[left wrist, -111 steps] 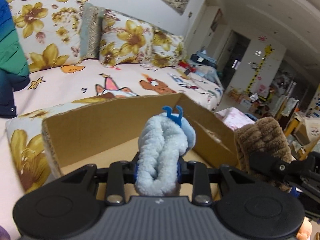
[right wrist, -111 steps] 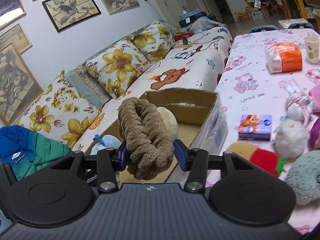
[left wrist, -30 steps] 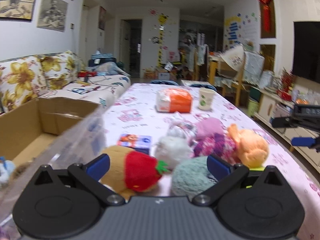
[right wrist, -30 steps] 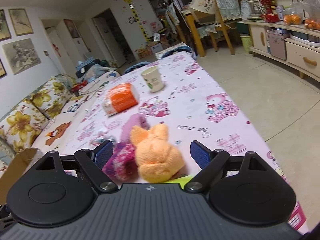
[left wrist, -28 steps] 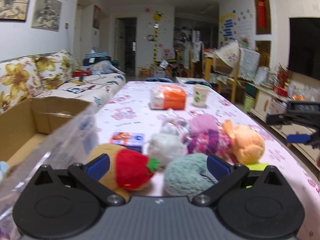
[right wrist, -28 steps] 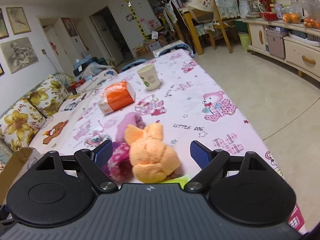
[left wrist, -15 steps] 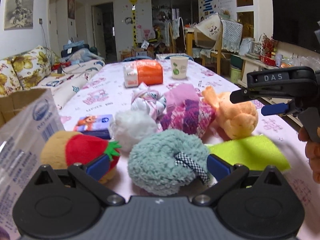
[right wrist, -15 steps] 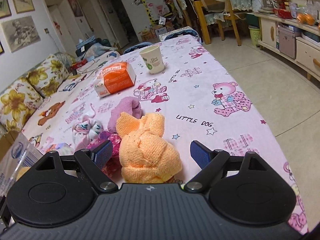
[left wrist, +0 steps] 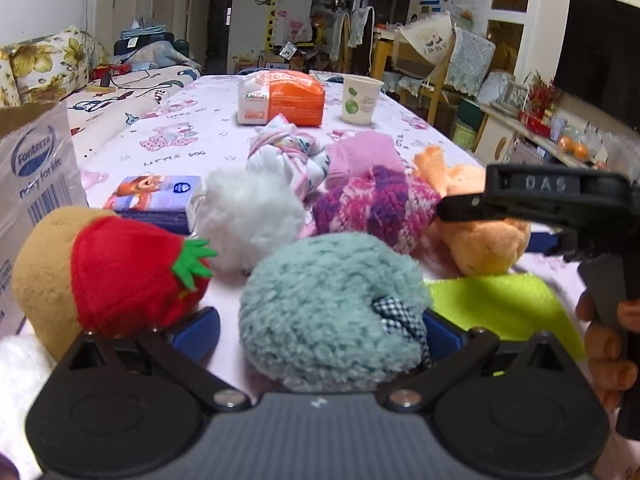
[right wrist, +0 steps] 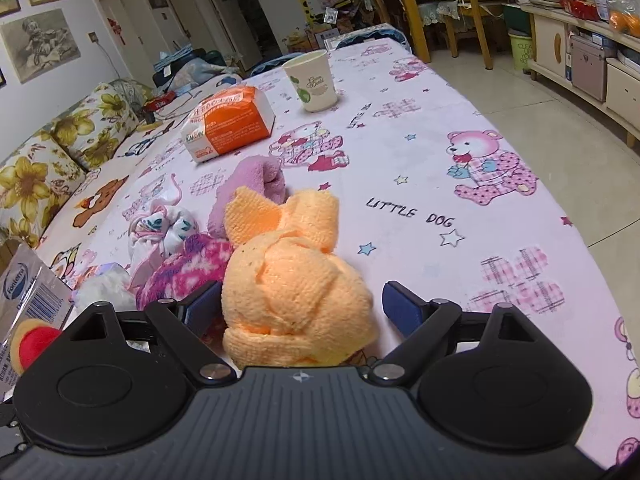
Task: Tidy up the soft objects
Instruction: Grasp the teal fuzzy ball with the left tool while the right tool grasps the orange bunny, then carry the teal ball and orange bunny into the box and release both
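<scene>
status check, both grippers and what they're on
Left gripper open around teal fuzzy bundle. Right gripper open around orange knotted towel. Nothing gripped yet, neighbours crowd close.

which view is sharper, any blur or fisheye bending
Right wrist view is sharper: the orange towel shows its weave and the tablecloth print reads. Left wrist view is softer, the teal plush slightly blurred. Both bend at the edges and darken in the corners.

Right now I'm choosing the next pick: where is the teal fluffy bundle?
In the left wrist view the teal fluffy bundle sits between the left gripper's open jaws, strawberry plush left, green cloth right.
</scene>
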Motion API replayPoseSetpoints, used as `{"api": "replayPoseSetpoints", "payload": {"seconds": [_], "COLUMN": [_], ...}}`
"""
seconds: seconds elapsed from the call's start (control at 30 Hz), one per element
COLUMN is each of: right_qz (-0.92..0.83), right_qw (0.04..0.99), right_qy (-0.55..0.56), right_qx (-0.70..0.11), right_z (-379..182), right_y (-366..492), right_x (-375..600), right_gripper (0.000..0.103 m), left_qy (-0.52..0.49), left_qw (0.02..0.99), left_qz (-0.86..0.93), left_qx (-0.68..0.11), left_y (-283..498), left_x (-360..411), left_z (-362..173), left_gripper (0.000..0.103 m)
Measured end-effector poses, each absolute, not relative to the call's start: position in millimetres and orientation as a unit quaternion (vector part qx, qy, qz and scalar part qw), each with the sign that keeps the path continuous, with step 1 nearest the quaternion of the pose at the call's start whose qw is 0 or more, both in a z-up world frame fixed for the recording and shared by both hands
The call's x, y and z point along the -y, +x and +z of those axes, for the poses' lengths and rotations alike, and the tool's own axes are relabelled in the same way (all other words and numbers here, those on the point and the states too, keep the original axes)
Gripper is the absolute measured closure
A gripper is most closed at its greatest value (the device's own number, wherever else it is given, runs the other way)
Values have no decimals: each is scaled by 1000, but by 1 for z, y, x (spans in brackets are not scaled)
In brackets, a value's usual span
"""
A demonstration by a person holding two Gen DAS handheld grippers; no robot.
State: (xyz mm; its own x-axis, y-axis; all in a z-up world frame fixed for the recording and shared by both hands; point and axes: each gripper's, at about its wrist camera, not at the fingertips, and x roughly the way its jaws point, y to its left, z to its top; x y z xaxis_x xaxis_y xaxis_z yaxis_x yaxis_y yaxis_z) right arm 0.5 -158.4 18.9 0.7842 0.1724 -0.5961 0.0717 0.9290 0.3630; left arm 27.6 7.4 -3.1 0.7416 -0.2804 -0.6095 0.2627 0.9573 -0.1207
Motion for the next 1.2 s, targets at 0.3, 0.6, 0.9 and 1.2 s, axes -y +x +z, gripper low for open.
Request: {"api": "replayPoseSetpoints", "payload": {"seconds": [0.3, 0.6, 0.9, 1.2], "right_qz": [33, 17, 11, 18], "right_qw": [926, 929, 932, 938], "right_qy": [187, 187, 207, 207], "right_qx": [-328, -319, -298, -279], "right_z": [19, 24, 37, 47], "right_y": [-1, -6, -14, -16], "right_x": [163, 161, 163, 156], "right_gripper": [10, 18, 18, 18], "left_qy": [-31, -44, -60, -67], "left_qw": [930, 929, 940, 954], "left_qz": [-167, -169, -176, -162], "left_qx": [-327, -326, -287, -244], "left_y": [28, 25, 13, 4], "left_x": [-6, -10, -22, -39], "left_z": [2, 10, 35, 58], "left_gripper": [23, 29, 29, 29]}}
